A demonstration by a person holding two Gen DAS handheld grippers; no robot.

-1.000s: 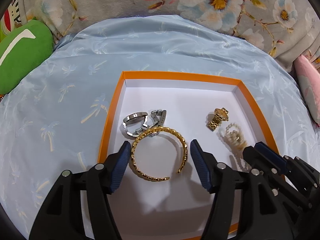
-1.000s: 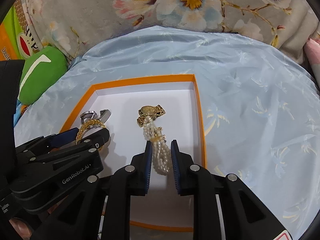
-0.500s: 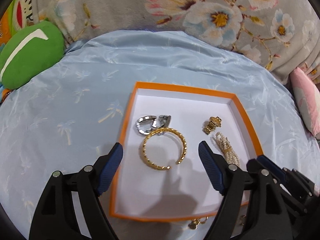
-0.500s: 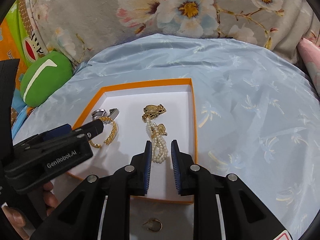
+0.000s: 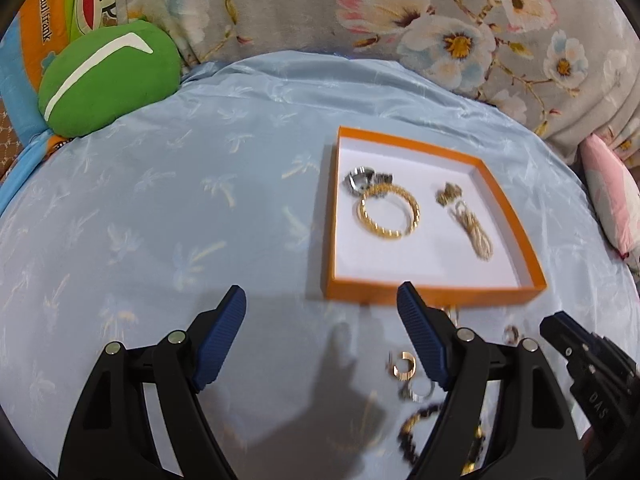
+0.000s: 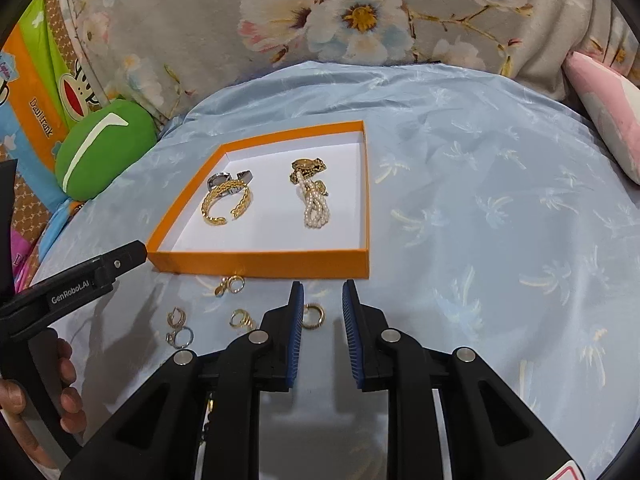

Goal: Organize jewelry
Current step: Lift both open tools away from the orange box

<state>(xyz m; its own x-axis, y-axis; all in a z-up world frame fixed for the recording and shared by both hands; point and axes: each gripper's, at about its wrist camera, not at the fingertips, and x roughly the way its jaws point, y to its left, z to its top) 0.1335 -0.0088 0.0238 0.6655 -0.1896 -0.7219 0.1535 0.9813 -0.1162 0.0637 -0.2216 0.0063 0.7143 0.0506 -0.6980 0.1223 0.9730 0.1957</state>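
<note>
An orange tray (image 5: 432, 293) (image 6: 260, 264) with a white floor lies on the blue cloth. It holds a gold bangle (image 5: 388, 211) (image 6: 226, 205), a silver watch (image 5: 360, 179) (image 6: 224, 179), a gold watch (image 5: 449, 194) (image 6: 307, 166) and a pearl bracelet (image 5: 476, 232) (image 6: 316, 208). Several small gold and silver rings and earrings (image 6: 236, 284) (image 5: 403, 365) lie on the cloth in front of the tray, with a dark bead bracelet (image 5: 416, 432). My left gripper (image 5: 320, 340) is wide open and empty, pulled back before the tray. My right gripper (image 6: 322, 332) is partly open and empty, over a gold hoop (image 6: 313, 315).
A green cushion (image 5: 108, 80) (image 6: 104, 148) sits at the back left. Floral fabric (image 6: 360, 20) rises behind the cloth. A pink pillow (image 6: 608, 104) lies at the right edge. The left gripper's body (image 6: 72, 284) and the hand holding it show at the left of the right wrist view.
Both grippers have pulled back out of the tray toward me. The right gripper has let go of the pearl bracelet and opened a little. The loose rings came into view.
</note>
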